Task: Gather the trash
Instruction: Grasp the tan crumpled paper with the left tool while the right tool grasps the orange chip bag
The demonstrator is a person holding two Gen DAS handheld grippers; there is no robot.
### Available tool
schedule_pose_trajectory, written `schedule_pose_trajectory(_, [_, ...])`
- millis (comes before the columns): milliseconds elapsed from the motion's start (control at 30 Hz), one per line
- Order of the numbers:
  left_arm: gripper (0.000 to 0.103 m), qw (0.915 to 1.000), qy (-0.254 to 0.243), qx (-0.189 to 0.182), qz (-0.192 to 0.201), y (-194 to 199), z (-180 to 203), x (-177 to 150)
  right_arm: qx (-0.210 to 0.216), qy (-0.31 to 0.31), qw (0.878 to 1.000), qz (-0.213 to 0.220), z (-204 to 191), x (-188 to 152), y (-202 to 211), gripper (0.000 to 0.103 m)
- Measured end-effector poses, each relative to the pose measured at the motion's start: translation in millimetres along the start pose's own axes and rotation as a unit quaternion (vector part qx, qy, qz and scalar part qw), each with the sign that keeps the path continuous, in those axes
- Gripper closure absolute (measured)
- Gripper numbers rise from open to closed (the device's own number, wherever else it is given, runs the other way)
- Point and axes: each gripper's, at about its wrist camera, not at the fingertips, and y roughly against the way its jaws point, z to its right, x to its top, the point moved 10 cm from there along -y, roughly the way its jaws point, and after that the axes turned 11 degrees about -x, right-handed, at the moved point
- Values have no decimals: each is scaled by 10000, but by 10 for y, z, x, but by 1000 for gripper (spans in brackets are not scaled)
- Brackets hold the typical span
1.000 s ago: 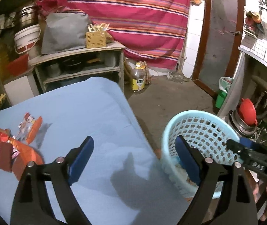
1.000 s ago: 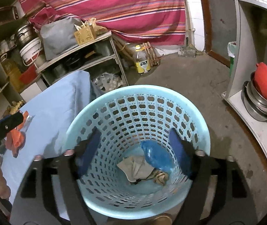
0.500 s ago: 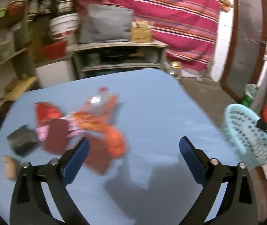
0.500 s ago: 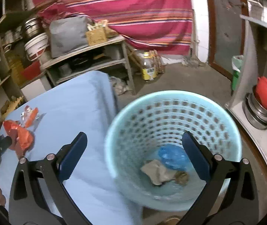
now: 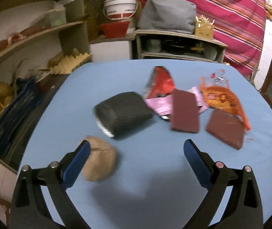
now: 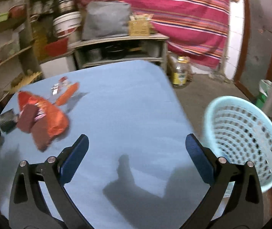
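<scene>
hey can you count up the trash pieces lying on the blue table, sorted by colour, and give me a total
Maroon flat pieces: 2
Black packet: 1
Tan crumpled lump: 1
Red wrapper: 1
Pink wrapper: 1
Orange wrappers: 2
Total: 8, though blur makes the overlapping wrappers hard to separate.

Table cover (image 5: pixel 136 80) plain light blue; wrappers (image 5: pixel 220 97) orange, red, pink; two maroon pads (image 5: pixel 183 112); basket (image 6: pixel 241 133) pale turquoise, perforated; curtain (image 6: pixel 183 19) magenta, striped.
</scene>
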Motion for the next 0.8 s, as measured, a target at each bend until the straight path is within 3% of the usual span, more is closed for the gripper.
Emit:
schedule_pose_trajectory(167, [7, 9999, 31, 23, -126, -40, -246, -80, 324, 288, 9988, -207, -617, -31, -129, 4])
schedule_pose_trajectory(433, [8, 9971, 627, -354, -230, -133, -487, -174, 350, 522, 9970, -449, -1132, 15, -375, 4])
schedule_pose_trajectory(500, [16, 9967, 636, -424, -278, -157, -475, -198, 372, 583, 9964, -490, -1195, 26, -404, 4])
schedule_pose_trajectory(567, [33, 9972, 507, -431, -350, -198, -453, -204, 357, 668, 9960, -479, -1254, 53, -425, 4])
schedule_pose_trajectory(700, [42, 9971, 454, -433, -422, -286, -447, -201, 343, 826, 9948, -482, -1345, 92, -476, 5])
schedule_pose_trajectory(733, [50, 9972, 445, -426, -435, -301, -453, -197, 350, 844, 9946, -491, -1363, 98, -488, 5])
schedule_pose_trajectory(800, [51, 9967, 490, -464, -457, -316, -476, -193, 333, 891, 9943, -484, -1400, 121, -520, 5])
